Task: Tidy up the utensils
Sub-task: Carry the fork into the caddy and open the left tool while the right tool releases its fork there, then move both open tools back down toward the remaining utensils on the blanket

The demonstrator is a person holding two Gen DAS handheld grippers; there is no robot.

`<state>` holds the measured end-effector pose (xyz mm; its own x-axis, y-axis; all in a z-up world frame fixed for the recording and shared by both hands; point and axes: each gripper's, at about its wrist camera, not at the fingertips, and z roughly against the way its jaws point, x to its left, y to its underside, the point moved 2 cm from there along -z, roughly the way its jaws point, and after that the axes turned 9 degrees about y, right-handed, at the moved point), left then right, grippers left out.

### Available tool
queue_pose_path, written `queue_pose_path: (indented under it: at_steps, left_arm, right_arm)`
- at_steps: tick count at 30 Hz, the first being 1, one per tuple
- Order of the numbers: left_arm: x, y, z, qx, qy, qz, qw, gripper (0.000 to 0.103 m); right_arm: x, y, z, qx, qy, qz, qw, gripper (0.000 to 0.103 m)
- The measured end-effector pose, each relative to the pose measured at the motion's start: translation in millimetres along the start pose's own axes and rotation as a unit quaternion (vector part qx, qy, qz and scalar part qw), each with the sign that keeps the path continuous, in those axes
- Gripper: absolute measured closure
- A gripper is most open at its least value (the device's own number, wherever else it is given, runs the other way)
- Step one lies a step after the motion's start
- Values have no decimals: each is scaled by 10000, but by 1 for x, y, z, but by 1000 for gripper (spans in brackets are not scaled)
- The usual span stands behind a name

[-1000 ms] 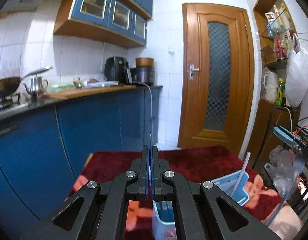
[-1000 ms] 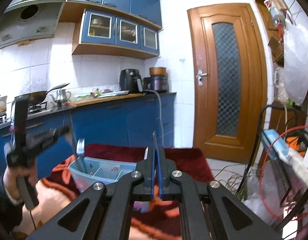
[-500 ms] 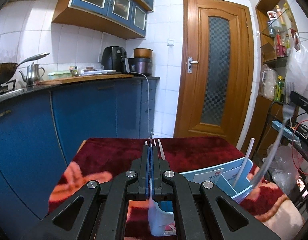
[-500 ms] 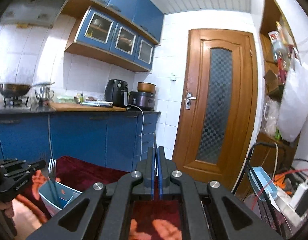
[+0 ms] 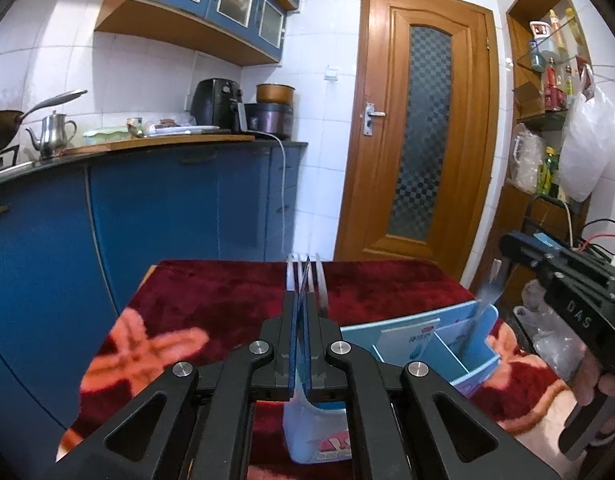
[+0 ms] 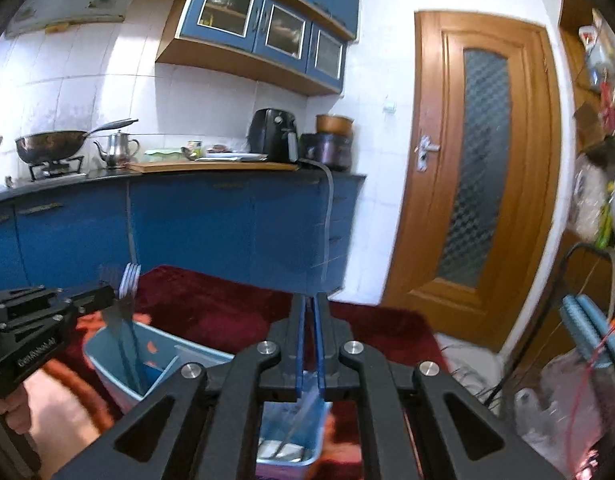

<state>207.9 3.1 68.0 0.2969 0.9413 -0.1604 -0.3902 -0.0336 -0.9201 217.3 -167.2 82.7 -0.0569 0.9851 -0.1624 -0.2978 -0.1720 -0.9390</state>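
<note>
Nearest, the left tool (image 5: 303, 300) is clenched on a fork (image 5: 321, 276), tines poking out past the tips. In the right wrist view the fork's handle already dips into the end slot of the light-blue organizer (image 5: 479, 354). The right tool (image 6: 309, 300) has its jaws opening, w/ a thin, blurred utensil (image 5: 488, 293) between them over the organizer's other end. The pads show a gap and don't seem to press on it. Risks, as I judge them: the utensil drops while the tool is on the move, so it could clip a divider, bounce out or land in the wrong slot. The organizer looks light and sits on soft pile, so a shove from either utensil may tip or slide it. If the left tool lets go w/ the fork tilted, the fork may lean across the rim. The two tools work close together, so a knock is possible. The bench is covered by a plush dark-red cloth (image 5: 227, 292) w/ pink flower shapes, not a firm base. Beyond it are blue cabinets (image 5: 167, 216), w/ a steel kettle (image 5: 53, 134) and black air fryer (image 5: 215, 102) on top. White tile wall, wooden door (image 5: 419, 128) w/ patterned glass, shelf of bottles (image 5: 547, 60) far right.
</note>
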Motion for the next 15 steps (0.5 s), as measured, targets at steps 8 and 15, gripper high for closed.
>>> queue_pose_path:
  at_steps: [8,15]
  left_arm:
    - [-10,-1,9,92,141,-12,9999,88]
    - [-23,-2,31,211,290,-16,9994,87]
  right_arm:
    - [-13,1,16,-24,-207,-419,9989,75]
    - [-26,-2,43,-50,-315,-701,9970,70]
